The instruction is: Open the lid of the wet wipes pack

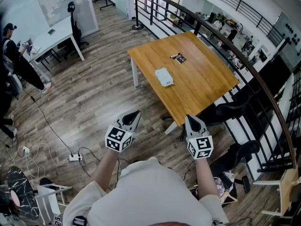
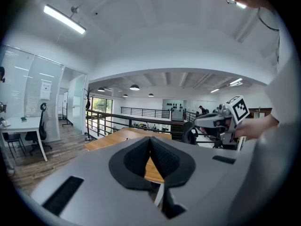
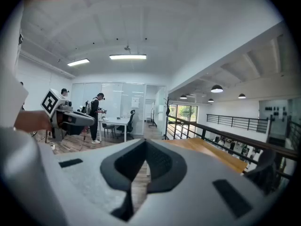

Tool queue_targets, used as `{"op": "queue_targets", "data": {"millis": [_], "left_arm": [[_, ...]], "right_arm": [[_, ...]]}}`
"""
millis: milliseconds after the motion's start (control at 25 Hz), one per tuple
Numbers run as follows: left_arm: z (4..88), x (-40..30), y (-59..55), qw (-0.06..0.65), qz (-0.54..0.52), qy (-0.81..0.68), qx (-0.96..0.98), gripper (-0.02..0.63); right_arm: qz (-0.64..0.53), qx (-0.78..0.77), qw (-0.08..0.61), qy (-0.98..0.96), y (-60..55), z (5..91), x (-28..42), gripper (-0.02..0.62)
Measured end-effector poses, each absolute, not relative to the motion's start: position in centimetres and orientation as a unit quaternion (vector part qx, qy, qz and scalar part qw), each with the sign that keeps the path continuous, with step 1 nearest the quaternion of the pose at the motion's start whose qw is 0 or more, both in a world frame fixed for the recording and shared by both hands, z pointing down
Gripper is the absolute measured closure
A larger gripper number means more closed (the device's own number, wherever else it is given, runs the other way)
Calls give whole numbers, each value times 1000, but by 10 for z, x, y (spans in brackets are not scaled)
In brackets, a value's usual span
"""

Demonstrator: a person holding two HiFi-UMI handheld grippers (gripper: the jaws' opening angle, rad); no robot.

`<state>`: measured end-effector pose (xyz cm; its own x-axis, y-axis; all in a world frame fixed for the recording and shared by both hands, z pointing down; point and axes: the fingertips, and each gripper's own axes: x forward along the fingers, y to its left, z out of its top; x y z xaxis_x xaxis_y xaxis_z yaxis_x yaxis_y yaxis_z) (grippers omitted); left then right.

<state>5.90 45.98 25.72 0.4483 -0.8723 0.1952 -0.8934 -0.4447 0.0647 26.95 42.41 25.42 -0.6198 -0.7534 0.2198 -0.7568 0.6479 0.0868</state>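
Note:
A pale green wet wipes pack [image 1: 164, 76] lies flat on the wooden table [image 1: 202, 86], near its left edge, lid down. Both grippers hang in the air well short of the table, over the floor. My left gripper [image 1: 134, 115] is shut with nothing in it, and its pads [image 2: 157, 155] meet along a line in the left gripper view. My right gripper [image 1: 192, 120] is also shut and empty, pads [image 3: 153, 160] together. In the left gripper view the right gripper [image 2: 207, 120] shows at the right, held by a hand. The left gripper [image 3: 87, 118] appears at the left of the right gripper view.
A small black card [image 1: 178, 57] lies farther back on the table. Dark office chairs [image 1: 226, 112] stand by the table's near right side, with a black railing [image 1: 263, 88] behind. A person [image 1: 19, 62] stands at a white desk [image 1: 54, 37] far left. Cables and a power strip [image 1: 74, 157] cross the floor.

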Motion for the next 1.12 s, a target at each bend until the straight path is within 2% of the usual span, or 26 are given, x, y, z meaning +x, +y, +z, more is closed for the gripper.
{"op": "queue_targets", "data": {"millis": [960, 1120], "left_arm": [[261, 45, 465, 90, 65, -511, 852, 611], [266, 35, 468, 93, 65, -507, 855, 580]], "right_arm": [[12, 426, 117, -897, 430, 251, 251, 592], [21, 426, 120, -896, 434, 257, 241, 588]]}}
